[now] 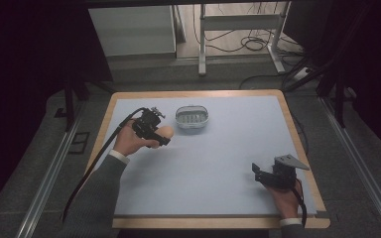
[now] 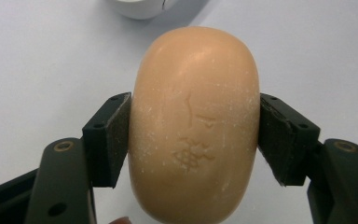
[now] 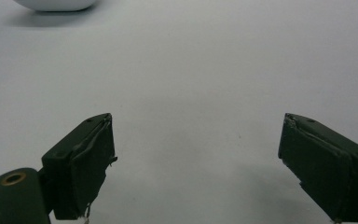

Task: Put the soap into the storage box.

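Soap point(image 2: 195, 126), a tan oval bar, sits squeezed between the two pads of the left gripper point(image 2: 195, 140), each pad pressed flat against one long side, the bar's ends sticking out above and below them. In the high view this gripper point(image 1: 155, 133) is left of centre, holding the soap point(image 1: 165, 132) just left of a white dish point(image 1: 192, 117). At the lower right, the right gripper point(image 3: 196, 163) has its jaws spread wide, nothing between them, over the pale blue mat point(image 3: 200, 79).
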### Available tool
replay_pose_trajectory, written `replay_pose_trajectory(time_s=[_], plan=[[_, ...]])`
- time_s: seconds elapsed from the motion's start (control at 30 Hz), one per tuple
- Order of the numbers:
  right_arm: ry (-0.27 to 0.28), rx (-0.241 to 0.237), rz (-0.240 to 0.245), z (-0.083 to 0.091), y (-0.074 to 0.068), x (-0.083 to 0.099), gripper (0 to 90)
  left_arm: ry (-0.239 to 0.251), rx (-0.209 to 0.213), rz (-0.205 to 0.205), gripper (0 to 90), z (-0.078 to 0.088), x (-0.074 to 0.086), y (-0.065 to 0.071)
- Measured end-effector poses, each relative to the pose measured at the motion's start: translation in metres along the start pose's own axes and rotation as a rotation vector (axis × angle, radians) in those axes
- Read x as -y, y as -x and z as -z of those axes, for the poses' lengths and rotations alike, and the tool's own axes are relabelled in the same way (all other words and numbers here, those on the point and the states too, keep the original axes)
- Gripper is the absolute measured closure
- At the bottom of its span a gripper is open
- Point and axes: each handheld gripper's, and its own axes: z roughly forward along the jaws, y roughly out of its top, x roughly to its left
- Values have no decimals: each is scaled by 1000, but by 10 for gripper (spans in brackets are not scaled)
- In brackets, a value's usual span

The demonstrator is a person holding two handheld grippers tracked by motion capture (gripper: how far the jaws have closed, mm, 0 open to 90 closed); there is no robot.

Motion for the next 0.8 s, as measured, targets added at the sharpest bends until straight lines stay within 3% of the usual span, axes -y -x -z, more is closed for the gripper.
replay_pose_trajectory(time_s=[0.57, 0.8], plan=[[-1, -2, 0, 0, 0, 0, 108, 3, -10, -20, 320, 1, -16, 3], [-1, -2, -1, 0, 0, 0, 108, 4, -10, -10, 320, 0, -19, 1]])
